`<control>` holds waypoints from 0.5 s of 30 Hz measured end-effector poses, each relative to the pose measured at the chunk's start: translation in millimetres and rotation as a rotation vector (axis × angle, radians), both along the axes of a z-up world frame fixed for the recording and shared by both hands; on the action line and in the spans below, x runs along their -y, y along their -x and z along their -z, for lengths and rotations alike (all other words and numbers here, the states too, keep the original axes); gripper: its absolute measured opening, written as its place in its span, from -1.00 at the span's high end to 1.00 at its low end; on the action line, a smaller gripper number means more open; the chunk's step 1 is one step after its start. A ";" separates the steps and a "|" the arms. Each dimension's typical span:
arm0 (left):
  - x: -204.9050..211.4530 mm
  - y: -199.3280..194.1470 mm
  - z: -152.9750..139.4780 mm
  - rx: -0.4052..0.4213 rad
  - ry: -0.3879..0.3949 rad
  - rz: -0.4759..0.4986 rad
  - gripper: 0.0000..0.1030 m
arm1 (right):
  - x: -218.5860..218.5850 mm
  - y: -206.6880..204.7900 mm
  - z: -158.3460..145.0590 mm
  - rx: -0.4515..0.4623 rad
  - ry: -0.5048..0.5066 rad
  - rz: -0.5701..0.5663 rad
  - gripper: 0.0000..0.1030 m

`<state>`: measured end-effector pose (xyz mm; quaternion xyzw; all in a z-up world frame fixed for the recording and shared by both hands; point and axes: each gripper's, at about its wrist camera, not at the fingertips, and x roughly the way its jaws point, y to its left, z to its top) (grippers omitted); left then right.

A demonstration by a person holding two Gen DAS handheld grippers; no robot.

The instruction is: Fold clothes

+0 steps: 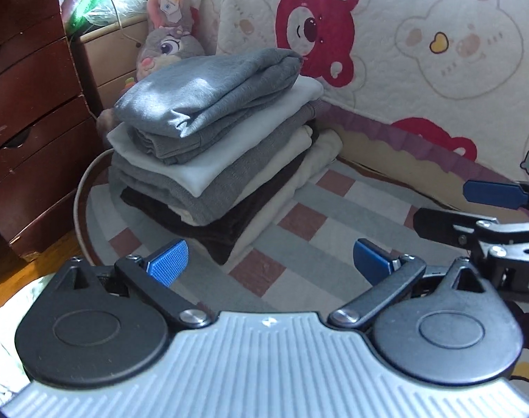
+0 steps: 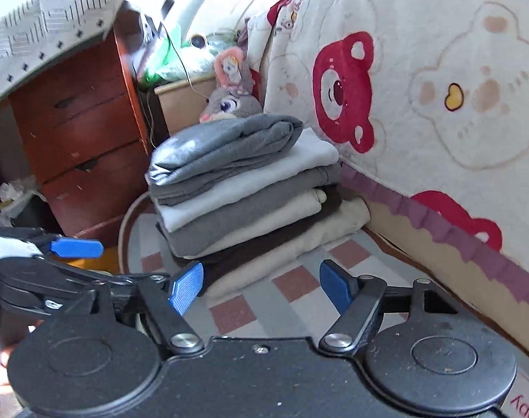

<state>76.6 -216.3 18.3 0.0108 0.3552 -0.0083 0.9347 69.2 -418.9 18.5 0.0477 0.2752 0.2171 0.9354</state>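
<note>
- My left gripper (image 1: 269, 261): blue pads spread wide, nothing between them, hovering over the checked rug (image 1: 299, 223).
- My right gripper (image 2: 261, 287): fingers apart too, empty, beside the left one.
- Stack of folded clothes (image 1: 208, 153) sits on the rug ahead, against the bear-print bedspread (image 1: 421, 52); grey garment (image 1: 212, 87) on top.
- Plush rabbit (image 1: 170, 35) behind the stack, wooden drawers (image 1: 27, 104) to its left.

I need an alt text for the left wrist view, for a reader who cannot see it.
A stack of folded clothes, grey garment on top, sits on a checked rug beside a bear-print blanket. The open left gripper is empty in front of it; the right gripper enters from the right.
</note>
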 end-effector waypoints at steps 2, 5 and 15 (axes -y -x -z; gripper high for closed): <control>7.0 7.7 -1.4 -0.004 -0.002 -0.015 -1.00 | 5.3 7.7 -2.8 0.003 -0.019 -0.004 -0.59; 17.6 19.3 -3.4 -0.011 -0.004 -0.037 -1.00 | 10.9 18.6 -8.8 0.019 -0.016 0.008 -0.67; 41.4 30.0 -2.4 -0.011 -0.020 -0.014 -1.00 | 25.1 32.9 -12.1 0.020 -0.031 0.061 -0.72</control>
